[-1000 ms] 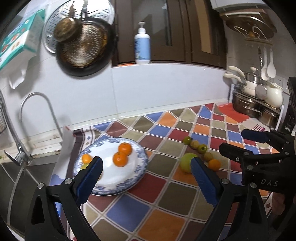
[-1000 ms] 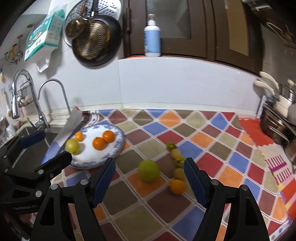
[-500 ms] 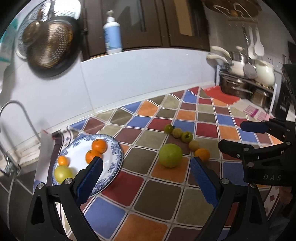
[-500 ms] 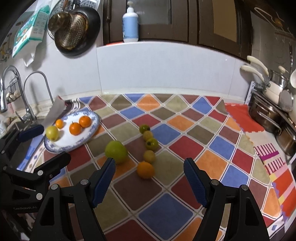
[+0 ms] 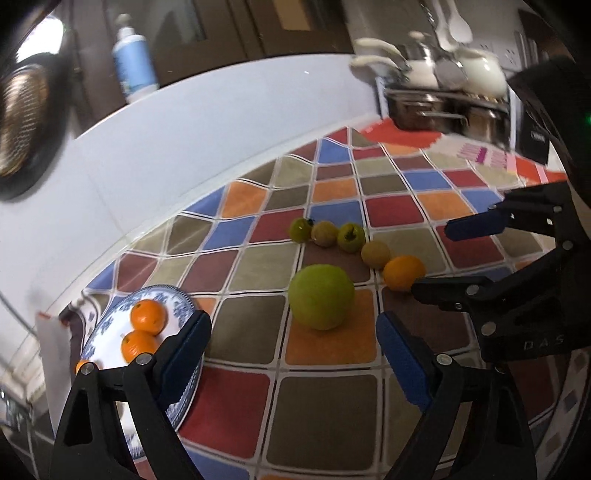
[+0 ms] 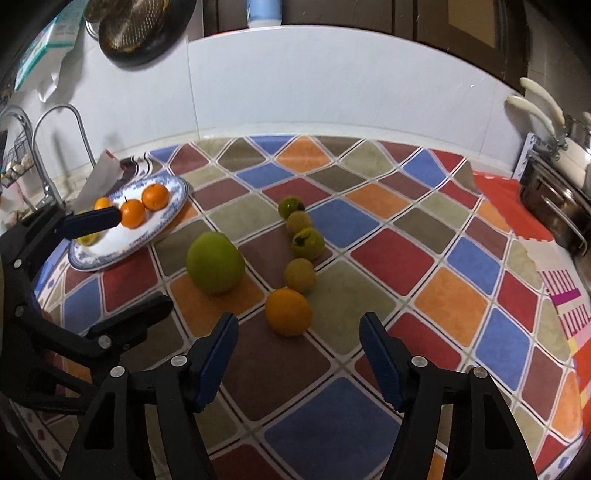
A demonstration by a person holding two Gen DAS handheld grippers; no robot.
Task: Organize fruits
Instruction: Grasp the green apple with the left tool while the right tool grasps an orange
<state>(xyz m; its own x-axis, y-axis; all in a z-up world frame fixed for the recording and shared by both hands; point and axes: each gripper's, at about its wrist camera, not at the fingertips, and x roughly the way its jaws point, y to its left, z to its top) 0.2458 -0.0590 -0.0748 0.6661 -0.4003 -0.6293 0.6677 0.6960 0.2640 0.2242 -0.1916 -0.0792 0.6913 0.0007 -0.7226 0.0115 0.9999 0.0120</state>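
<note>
A big green fruit lies on the checkered cloth, just ahead of my open, empty left gripper. Behind it runs a curved row of small yellow-green fruits ending in an orange. A blue-and-white plate at the left holds small oranges. In the right wrist view my open, empty right gripper hovers just short of the orange; the green fruit is to its left and the plate is far left.
Steel pots stand at the back right on a red mat. The sink tap is beyond the plate at the left. A pan hangs on the white wall. A white bottle stands on the ledge.
Both grippers have moved forward and down towards the loose fruits, which now look larger. The left view has swung right, away from the plate. Both stay open.
</note>
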